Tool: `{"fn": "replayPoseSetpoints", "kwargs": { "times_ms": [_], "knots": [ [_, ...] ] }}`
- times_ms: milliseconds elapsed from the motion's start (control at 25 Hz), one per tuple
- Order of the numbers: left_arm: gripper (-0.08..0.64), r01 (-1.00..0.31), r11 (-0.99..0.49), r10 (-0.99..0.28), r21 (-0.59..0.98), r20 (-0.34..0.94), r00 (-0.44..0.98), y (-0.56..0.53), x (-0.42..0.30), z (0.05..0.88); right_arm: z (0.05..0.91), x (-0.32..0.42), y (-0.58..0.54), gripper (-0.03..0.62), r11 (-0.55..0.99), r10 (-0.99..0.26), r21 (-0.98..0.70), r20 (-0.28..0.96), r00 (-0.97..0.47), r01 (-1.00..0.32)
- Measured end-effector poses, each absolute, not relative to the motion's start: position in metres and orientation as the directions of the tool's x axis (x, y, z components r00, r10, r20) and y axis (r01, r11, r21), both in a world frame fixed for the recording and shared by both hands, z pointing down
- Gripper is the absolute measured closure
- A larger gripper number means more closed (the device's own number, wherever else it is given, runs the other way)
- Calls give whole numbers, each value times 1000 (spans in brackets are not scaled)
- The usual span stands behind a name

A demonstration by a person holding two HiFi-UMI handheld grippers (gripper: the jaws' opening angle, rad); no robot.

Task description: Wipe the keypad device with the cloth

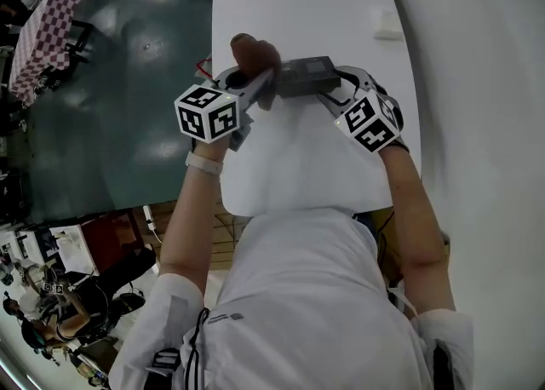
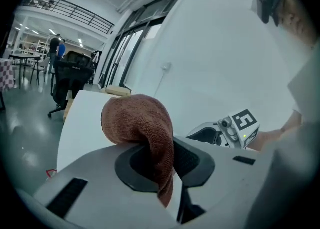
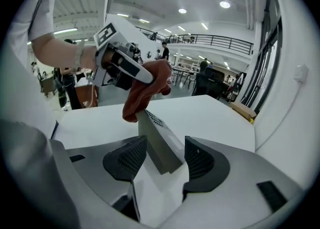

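**A:** Where is the keypad device now?

**B:** The keypad device (image 1: 306, 76) is over the white tabletop (image 1: 298, 5). In the head view it is at 12 o'clock from the person's chest, and it lies crosswise between the two grippers.

**A:** How does it look?

**B:** It is a flat grey slab, longer than it is wide. In the head view a darker window shows on its upper face. In the right gripper view it leans to one side, and a small block of dark keys shows near its far end.

**A:** And the cloth?

**B:** The cloth (image 2: 142, 123) is brown, with a soft pile like a towel, and it is bunched into a lump. The left gripper (image 2: 162, 159) has its jaws closed on the cloth, and one fold hangs down between the pads. In the head view the cloth sits at 9 o'clock of the device. In the right gripper view it touches the device's far end.

**A:** What about the other gripper?

**B:** The right gripper (image 3: 160, 160) is at the 3 o'clock end of the device. Its jaws stand wide, with the near end of the device between them. The right pad has a clear gap to the device. The left pad is just beside it, and I cannot tell if it touches. The device is not clamped.

**A:** Does the device rest on the tabletop?

**B:** Its near end seems to be low at the white surface, but I cannot tell this for sure.
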State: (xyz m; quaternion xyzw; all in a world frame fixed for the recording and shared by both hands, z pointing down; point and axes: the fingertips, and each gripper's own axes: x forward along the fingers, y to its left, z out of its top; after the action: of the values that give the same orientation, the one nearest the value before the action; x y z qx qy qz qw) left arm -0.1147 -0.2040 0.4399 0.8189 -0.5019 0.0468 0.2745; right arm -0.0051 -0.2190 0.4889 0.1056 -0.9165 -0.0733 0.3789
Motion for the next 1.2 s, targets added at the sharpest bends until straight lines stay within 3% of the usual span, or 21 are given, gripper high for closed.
{"fn": "replayPoseSetpoints", "kwargs": {
  "times_ms": [520,920,1200],
  "knots": [
    [502,-809,-472,-591,350,555,585,-226,-67,513,527,-13,-216,385,971,-190,239,751,-632,-8],
    [503,-717,-450,-538,533,479,694,-222,-61,514,528,-15,-213,385,969,-144,238,757,-637,63],
    [503,-697,-450,-540,559,452,711,-200,-45,514,529,-1,-192,385,974,-107,207,779,-618,92]
  ]
}}
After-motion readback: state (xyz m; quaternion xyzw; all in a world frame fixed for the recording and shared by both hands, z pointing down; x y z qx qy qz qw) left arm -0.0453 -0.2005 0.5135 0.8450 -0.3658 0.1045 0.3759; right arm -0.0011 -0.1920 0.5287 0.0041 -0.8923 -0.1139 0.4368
